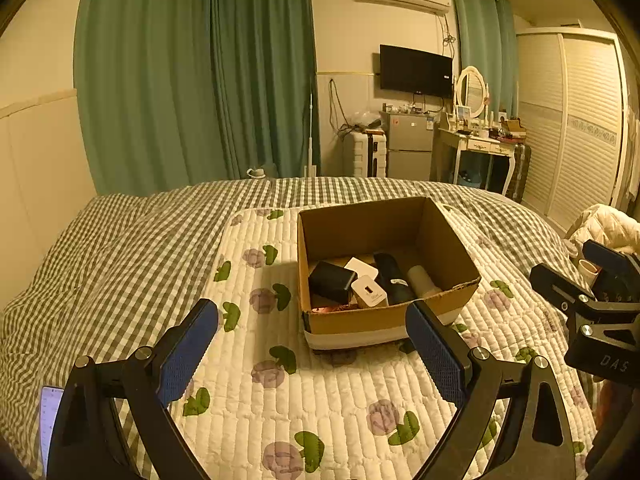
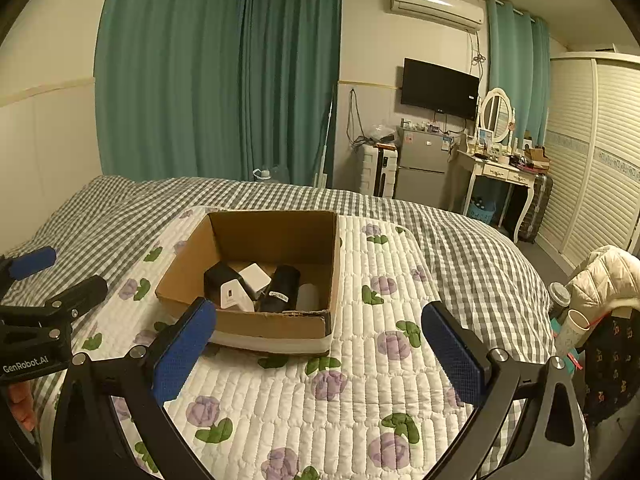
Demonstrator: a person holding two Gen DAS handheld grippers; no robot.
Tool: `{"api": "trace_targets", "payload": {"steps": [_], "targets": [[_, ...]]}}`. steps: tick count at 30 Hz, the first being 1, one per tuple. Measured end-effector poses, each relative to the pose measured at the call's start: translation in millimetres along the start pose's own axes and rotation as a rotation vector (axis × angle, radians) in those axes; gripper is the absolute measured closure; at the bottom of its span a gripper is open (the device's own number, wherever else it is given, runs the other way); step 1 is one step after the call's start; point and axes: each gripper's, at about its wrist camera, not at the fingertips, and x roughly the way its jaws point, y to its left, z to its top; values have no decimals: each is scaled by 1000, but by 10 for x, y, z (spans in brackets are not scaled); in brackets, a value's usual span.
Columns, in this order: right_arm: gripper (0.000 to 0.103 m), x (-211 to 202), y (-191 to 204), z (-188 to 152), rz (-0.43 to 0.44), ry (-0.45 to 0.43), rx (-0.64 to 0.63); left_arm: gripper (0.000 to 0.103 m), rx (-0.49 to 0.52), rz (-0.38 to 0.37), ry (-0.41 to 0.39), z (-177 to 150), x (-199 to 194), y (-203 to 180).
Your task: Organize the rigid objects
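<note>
An open cardboard box (image 1: 452, 248) stands on the floral quilt on the bed; it also shows in the right wrist view (image 2: 188, 256). Inside lie a black box (image 1: 331, 281), a white charger (image 1: 369, 291), a flat white item (image 1: 361, 267), a black cylinder (image 1: 392, 278) and a pale cylinder (image 1: 422, 280). My left gripper (image 1: 314, 342) is open and empty, just short of the box's near wall. My right gripper (image 2: 320, 346) is open and empty, near the box's front right corner. The right gripper shows at the right edge of the left wrist view (image 1: 592, 292).
The white floral quilt (image 1: 320, 400) lies over a grey checked bedspread (image 1: 120, 248). A lit phone (image 1: 50, 420) lies at the bed's left. A cream jacket (image 2: 604, 276) and tubes sit at the right edge. Fridge, dresser and wardrobe stand beyond the bed.
</note>
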Motion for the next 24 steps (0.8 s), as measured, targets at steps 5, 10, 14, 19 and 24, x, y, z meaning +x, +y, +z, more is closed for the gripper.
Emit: {"api": "trace_targets", "payload": {"steps": [5,10,14,19,24], "targets": [[0,-3,1,5,-2,-2,-4,6,-7,-3,3,7,3,18],[0,-4,6,15,-1,2,-8,6,-8,-4,-1,3,-5,24],[0,4,9,15,0,0,-9,6,-4,-6,-3,-2,-16,26],[0,14,7,5,-3,6,-13,6,1,-6,6,18,-16,1],[0,22,13,-4,-3,8,-15,6,2,-4,2,11,-28,-1]]}}
